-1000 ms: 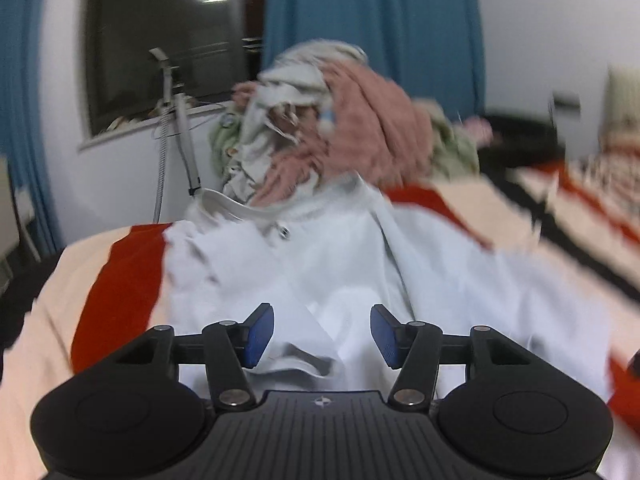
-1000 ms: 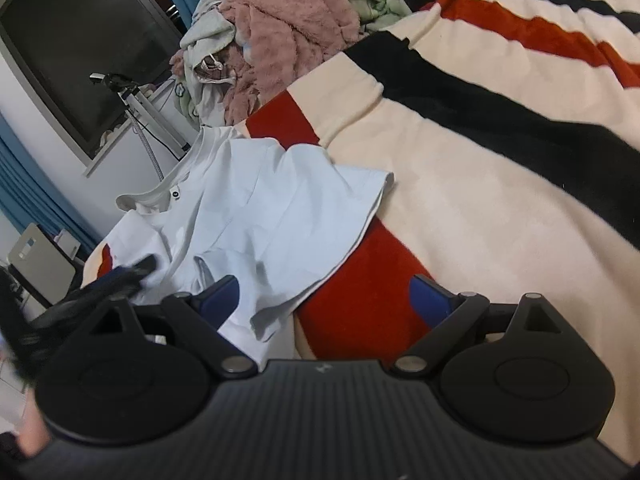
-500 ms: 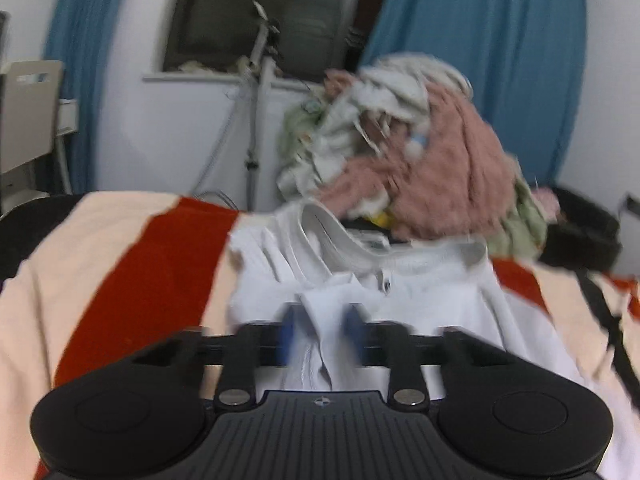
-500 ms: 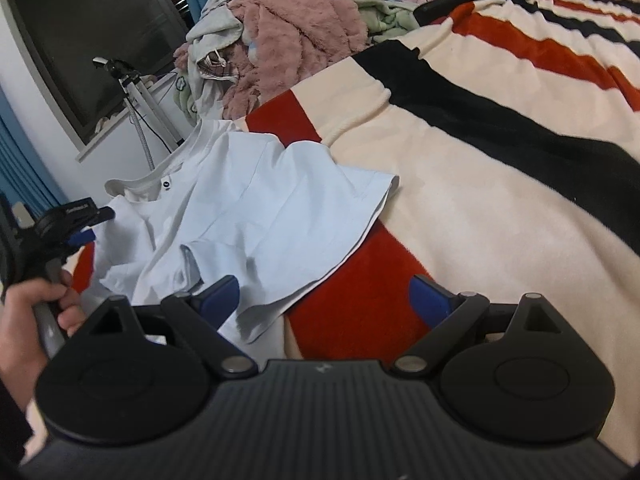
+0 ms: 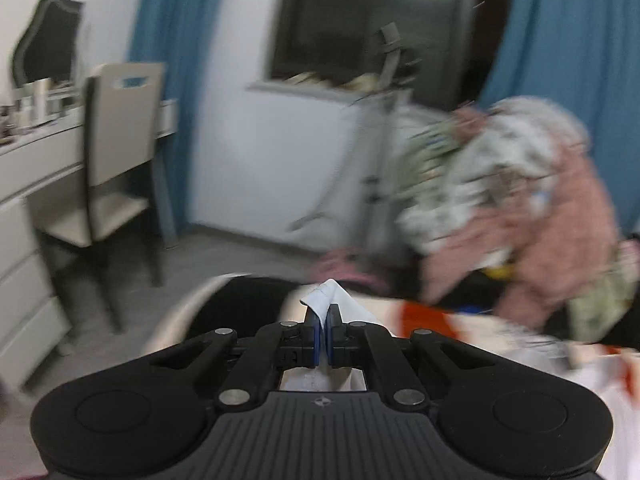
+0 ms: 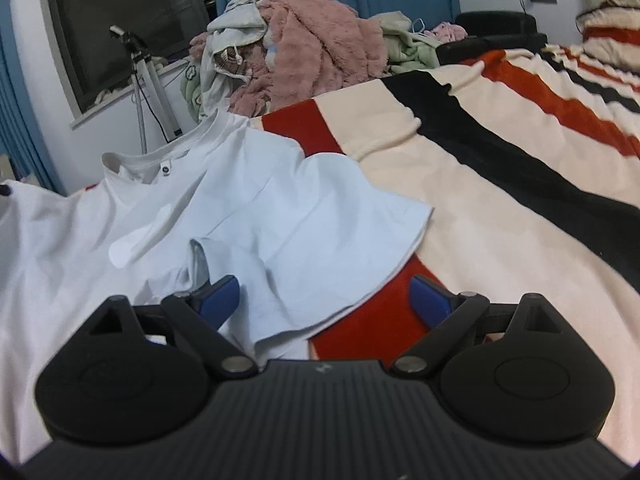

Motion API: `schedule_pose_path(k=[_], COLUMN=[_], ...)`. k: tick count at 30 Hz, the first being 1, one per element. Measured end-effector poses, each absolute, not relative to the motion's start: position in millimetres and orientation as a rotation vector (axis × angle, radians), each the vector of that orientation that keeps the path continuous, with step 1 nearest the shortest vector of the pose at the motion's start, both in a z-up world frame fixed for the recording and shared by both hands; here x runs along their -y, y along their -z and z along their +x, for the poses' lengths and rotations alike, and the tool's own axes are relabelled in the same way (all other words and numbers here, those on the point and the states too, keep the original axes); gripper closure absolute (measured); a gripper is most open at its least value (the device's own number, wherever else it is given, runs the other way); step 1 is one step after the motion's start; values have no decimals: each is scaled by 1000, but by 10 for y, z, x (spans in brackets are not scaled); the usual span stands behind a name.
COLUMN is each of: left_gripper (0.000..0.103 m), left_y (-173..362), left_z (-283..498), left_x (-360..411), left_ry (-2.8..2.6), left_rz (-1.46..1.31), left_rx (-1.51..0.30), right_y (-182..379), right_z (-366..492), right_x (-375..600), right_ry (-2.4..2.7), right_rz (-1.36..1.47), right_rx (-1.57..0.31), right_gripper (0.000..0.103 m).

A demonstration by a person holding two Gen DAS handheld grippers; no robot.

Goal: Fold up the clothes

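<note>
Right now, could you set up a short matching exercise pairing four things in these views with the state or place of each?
Things:
1. left gripper
2. right gripper
3. white T-shirt
4. pink fleece garment

States or places:
A. heaped in the clothes pile at the far end of the bed
B. jaws wide open, nothing clamped
C. spread on the striped blanket
D. shut on a corner of white fabric

Pairs: 1-D, 2-B, 3-C, 4-A

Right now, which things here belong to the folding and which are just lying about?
In the job:
white shirt, pinched by the shut left gripper
right gripper, open over its hem

Lying about:
clothes pile
tripod
chair
striped blanket
</note>
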State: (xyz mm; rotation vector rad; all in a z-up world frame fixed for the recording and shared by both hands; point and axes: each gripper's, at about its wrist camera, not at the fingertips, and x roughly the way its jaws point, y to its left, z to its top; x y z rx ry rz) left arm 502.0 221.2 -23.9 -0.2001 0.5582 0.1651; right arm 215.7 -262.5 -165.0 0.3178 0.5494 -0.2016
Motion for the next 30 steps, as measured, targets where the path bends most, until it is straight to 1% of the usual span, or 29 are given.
schedule_pose_path(k=[2,3,4,5,7,8,9,10,11,13,15,18,19,21,23,24,25,26,27,28,30], left_gripper=[99,96,89,85,69,64,48,37,34,24,24,28,30,30,33,45,61,70,96,100,100], left_y=[387,457,517,556,595,600,601,595,590,596,687,911,980,1101,1127,1121,1111,1104,1088,1055,982], left_z=[5101,5084,5026,4945,4719,4555,4382,4185,3975,3546,3149,2914,2902,2894,2979,3049,3129,3219,3302,3380,3525], left_x=[-2419,-2481,-2530,-2565,-2629,-2647,-2665,-2668,-2643,-2640,-2630,-2567,-2524,-2437,-2342,-2294,-2257,-2236,-2221,-2205,-2176], left_ry=[-158,-164,-169,-166,-148,-140,-135,-140,-147,-148,-136,-136,-152,-185,-230,-259,-283,-289,-286,-293,-313], left_rz=[-244,-264,-280,-294,-324,-337,-354,-378,-399,-474,-573,-698,-713,-731,-693,-658,-628,-619,-608,-571,-488], left_rx=[-622,-632,-629,-625,-612,-602,-590,-578,-567,-536,-534,-586,-595,-604,-581,-571,-563,-567,-579,-591,-608], right_y=[1639,1630,1623,1619,1613,1610,1608,1605,1603,1591,1577,1533,1514,1474,1436,1422,1411,1404,1401,1405,1420], right_z=[2195,2208,2213,2215,2213,2211,2208,2202,2197,2175,2145,2075,2041,1964,1889,1855,1829,1814,1813,1829,1868], right_x=[2576,2553,2536,2521,2507,2504,2504,2507,2511,2517,2507,2507,2507,2505,2502,2498,2493,2486,2483,2483,2481], right_ry=[211,214,216,217,217,216,215,213,210,202,192,180,175,162,147,138,131,125,120,116,110], right_rz=[287,275,267,260,250,247,247,252,257,267,273,284,287,294,299,301,301,298,297,299,301], right_rx=[-551,-549,-544,-539,-533,-530,-528,-527,-525,-521,-518,-513,-511,-506,-501,-499,-495,-489,-487,-487,-485], right_gripper=[10,10,10,10,10,10,10,10,10,10,10,10,10,10,10,10,10,10,10,10,10])
